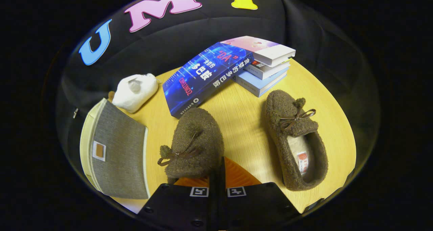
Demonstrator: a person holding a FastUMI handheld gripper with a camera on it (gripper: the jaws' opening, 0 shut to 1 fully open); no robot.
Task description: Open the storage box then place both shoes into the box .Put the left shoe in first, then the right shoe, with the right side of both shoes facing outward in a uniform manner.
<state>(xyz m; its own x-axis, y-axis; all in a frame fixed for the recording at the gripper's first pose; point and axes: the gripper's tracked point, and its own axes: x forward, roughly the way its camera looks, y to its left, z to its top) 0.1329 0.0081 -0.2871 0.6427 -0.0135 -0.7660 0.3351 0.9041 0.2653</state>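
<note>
Wooden tabletop (243, 122) holds 2 shoes; my gripper (221, 177), fingers pressed together, seemingly pinches the near shoe (198, 139) at its heel. Soft, light fleece; storage box (116, 156) sits just beside.

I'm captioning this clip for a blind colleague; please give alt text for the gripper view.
The gripper is shut on the rear of a brown fuzzy shoe on a wooden table. A matching shoe lies apart beside it, a grey storage box on the other side, books beyond.
</note>
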